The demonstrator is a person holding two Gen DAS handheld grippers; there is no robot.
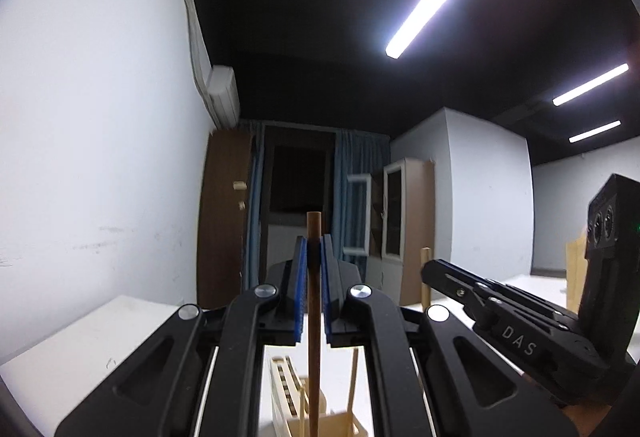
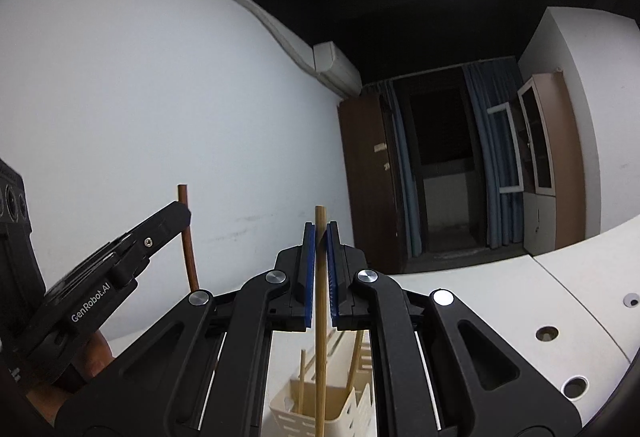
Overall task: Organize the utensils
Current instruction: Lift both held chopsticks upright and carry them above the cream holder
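Observation:
My left gripper (image 1: pixel 315 249) is shut on a dark brown chopstick (image 1: pixel 313 317) held upright, its lower end reaching down to a cream slotted utensil holder (image 1: pixel 304 417) below. My right gripper (image 2: pixel 320 237) is shut on a light bamboo chopstick (image 2: pixel 320 337), also upright, its lower end in a cream utensil holder (image 2: pixel 344 409) that has other thin sticks in it. The right gripper also shows in the left wrist view (image 1: pixel 430 269), the left gripper in the right wrist view (image 2: pixel 182 213), side by side.
A white table (image 2: pixel 500 301) with round holes (image 2: pixel 546 333) lies under the holder. A white wall (image 2: pixel 160 97) is to the left. A brown cabinet (image 2: pixel 368 181), a dark doorway with blue curtains and a glass-door cupboard (image 2: pixel 540 157) stand at the back.

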